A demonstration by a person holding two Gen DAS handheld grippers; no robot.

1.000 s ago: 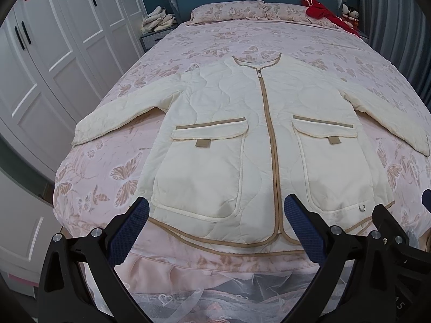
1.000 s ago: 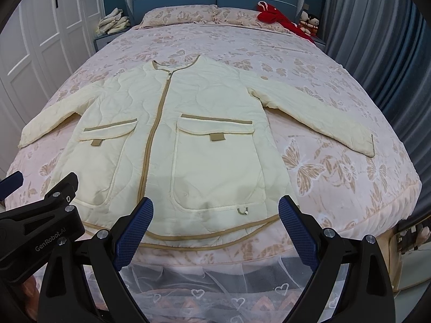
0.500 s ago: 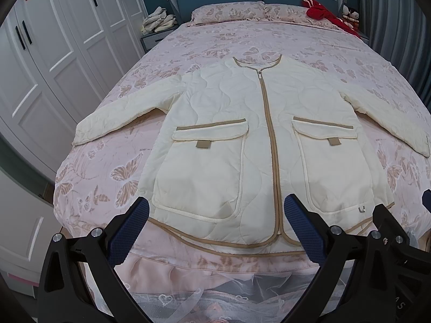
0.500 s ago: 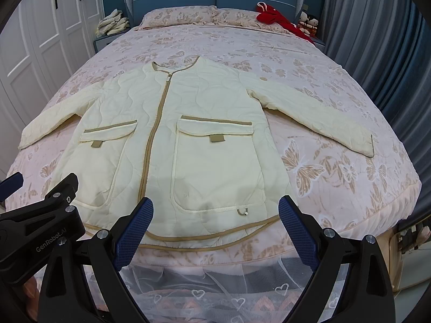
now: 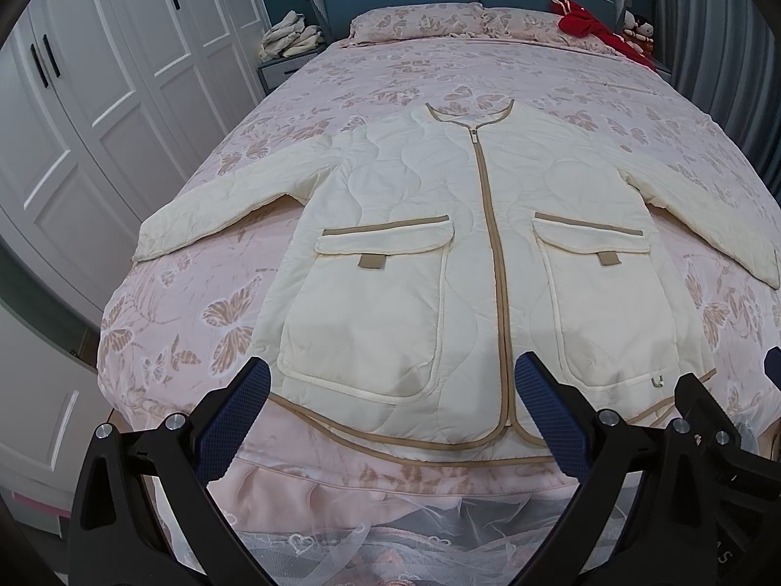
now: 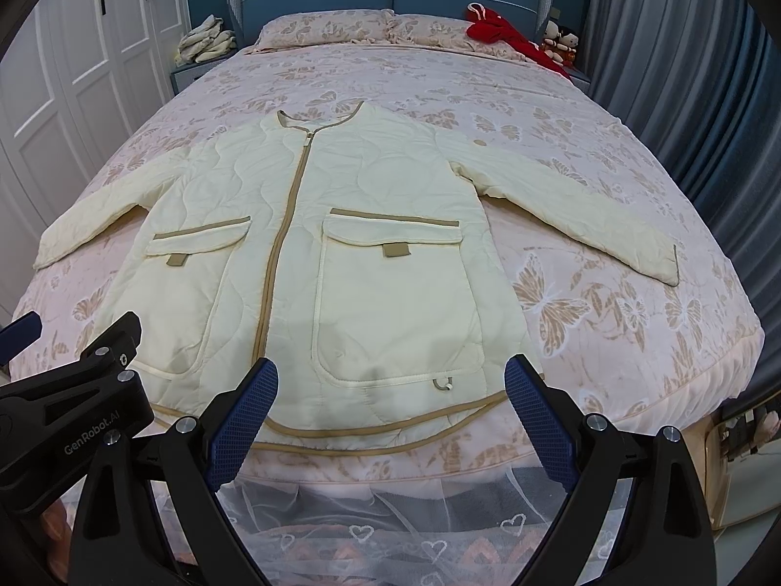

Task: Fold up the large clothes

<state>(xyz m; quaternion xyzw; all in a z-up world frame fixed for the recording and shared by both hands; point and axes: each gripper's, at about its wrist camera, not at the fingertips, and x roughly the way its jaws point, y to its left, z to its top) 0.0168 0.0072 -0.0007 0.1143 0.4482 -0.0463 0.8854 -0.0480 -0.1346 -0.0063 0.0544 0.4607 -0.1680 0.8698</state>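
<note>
A cream quilted jacket [image 5: 420, 254] with tan trim, a closed zip and two flap pockets lies flat, front up, on the bed, sleeves spread to both sides. It also shows in the right wrist view [image 6: 371, 254]. My left gripper [image 5: 390, 410] is open and empty, held just off the foot of the bed over the jacket's hem. My right gripper [image 6: 390, 410] is open and empty beside it, over the hem on the right half. The left gripper's body [image 6: 73, 415] shows at the left of the right wrist view.
The bed has a pink butterfly-print cover [image 5: 195, 322] and a lace skirt [image 6: 390, 527]. White wardrobes [image 5: 88, 97] stand to the left, blue curtains [image 6: 683, 73] to the right. Pillows [image 6: 332, 24], a red garment [image 6: 507, 39] and a nightstand with folded cloths [image 5: 293, 39] are at the head.
Both grippers have drifted very slightly; the jacket sits a touch lower in the views. Nothing was grasped or moved.
</note>
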